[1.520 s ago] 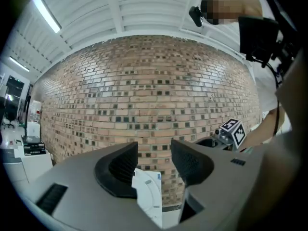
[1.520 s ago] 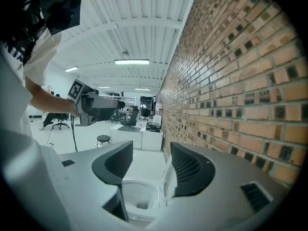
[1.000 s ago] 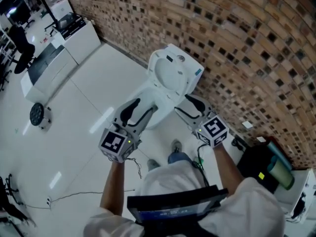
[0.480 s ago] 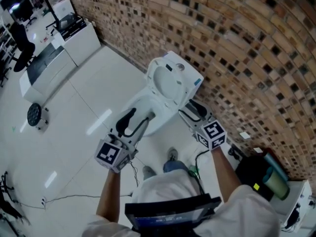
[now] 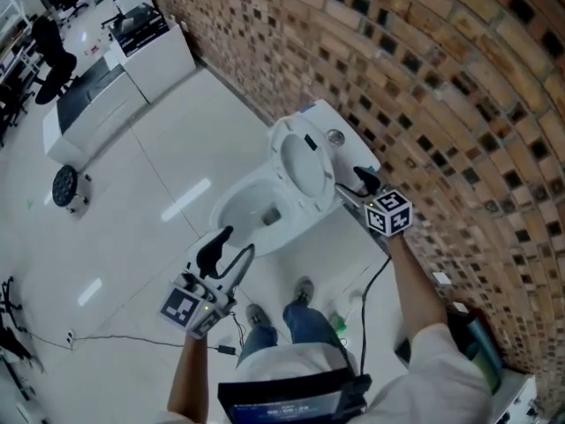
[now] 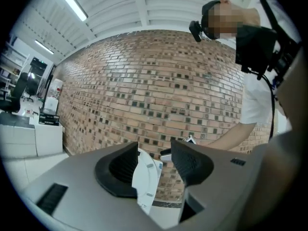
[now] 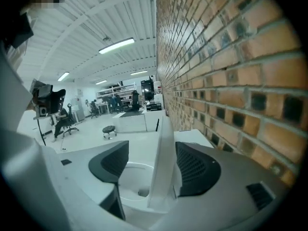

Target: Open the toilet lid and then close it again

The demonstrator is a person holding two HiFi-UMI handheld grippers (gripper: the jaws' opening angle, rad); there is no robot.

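**A:** Since the right claw point(image 7: 151, 150) swung round to the wall side of the toilet, its jaws have just been opening. The lid point(image 7: 162, 143) edge stands between them, not clamped. There's a gap on the bowl side, and the wall-side pad is just beside the lid's back. Can't tell if it touches.

**B:** So released, not grasping?

**A:** Released, straddling the edge. The lid is fully up, leaning back toward the tank point(image 5: 334, 133), with the bowl point(image 5: 250, 212) exposed below.

**B:** Opening half done, then?

**A:** My read, yes. This looks like set-up for the close: get behind the lid and bring it forward and down.

**B:** Left claw?

**A:** The left claw point(image 5: 222, 253) has dropped back off the front of the bowl and is apart from it. Jaws partly open, nothing in them. It's sitting this one out.

**B:** Anything in the way?

**A:** The wall point(image 5: 424, 78) is tight behind the tank, so there's little room for the right claw back there. The right claw's cable point(image 5: 378, 276) hangs beside the bowl, and the person's shoes point(image 5: 305, 288) are just in front of it. The left claw is outside the lid's arc.

**B:** Further out?

**A:** The cabinet point(image 5: 124, 95) and stool point(image 5: 66, 186) are well apart from the toilet. Not a factor.

**B:** Risk?

**A:** With the jaws loose, the lid could tip past balance and slam. I'd want it gripped or guided down.
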